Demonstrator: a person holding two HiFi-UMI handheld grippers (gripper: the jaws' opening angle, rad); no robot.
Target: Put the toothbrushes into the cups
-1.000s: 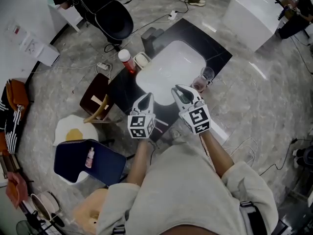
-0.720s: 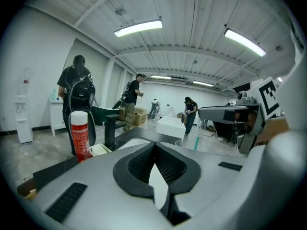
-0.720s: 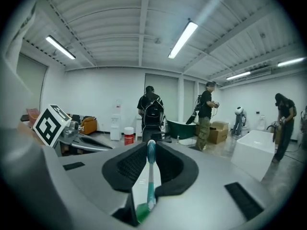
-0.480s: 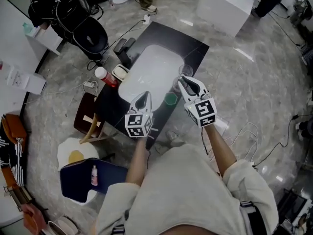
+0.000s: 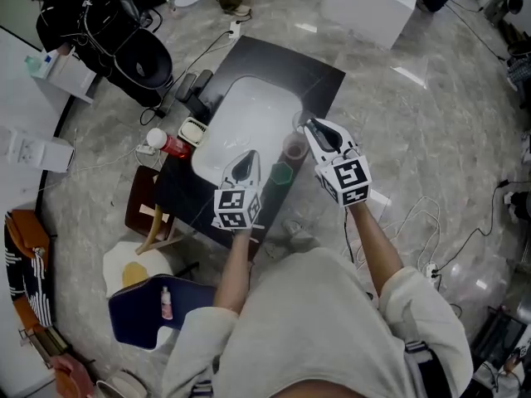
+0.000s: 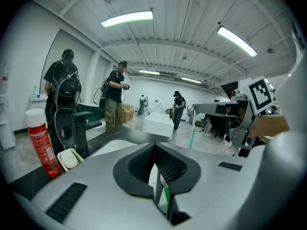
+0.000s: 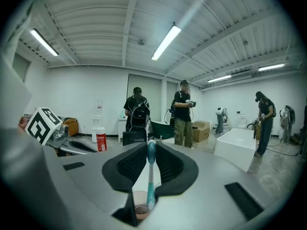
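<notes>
My right gripper (image 5: 314,128) (image 7: 150,145) is shut on a teal toothbrush (image 7: 150,176) that stands upright between its pads. The brush's lower end hangs at the rim of a pink cup (image 7: 139,210) (image 5: 294,148); I cannot tell whether it is inside. A green cup (image 5: 280,173) stands beside the pink one at the sink's (image 5: 241,114) right edge. My left gripper (image 5: 245,166) (image 6: 154,145) hovers over the sink's near edge, left of the green cup. Its jaws stand together, with only a white and green sliver showing in the slit. The teal toothbrush (image 6: 192,138) also shows there.
The sink is set in a black table (image 5: 307,69). A red bottle (image 5: 166,143) (image 6: 42,143) and a soap dish (image 5: 192,131) stand at its left end. A clear cup (image 5: 303,121) is beyond the pink one. Several people, a black chair (image 5: 137,56) and a wooden stool (image 5: 149,214) are around.
Both grippers have travelled rightward along the table's front toward the cups. The right one went from over the sink's edge to the pink cup; the green cup came into view.
</notes>
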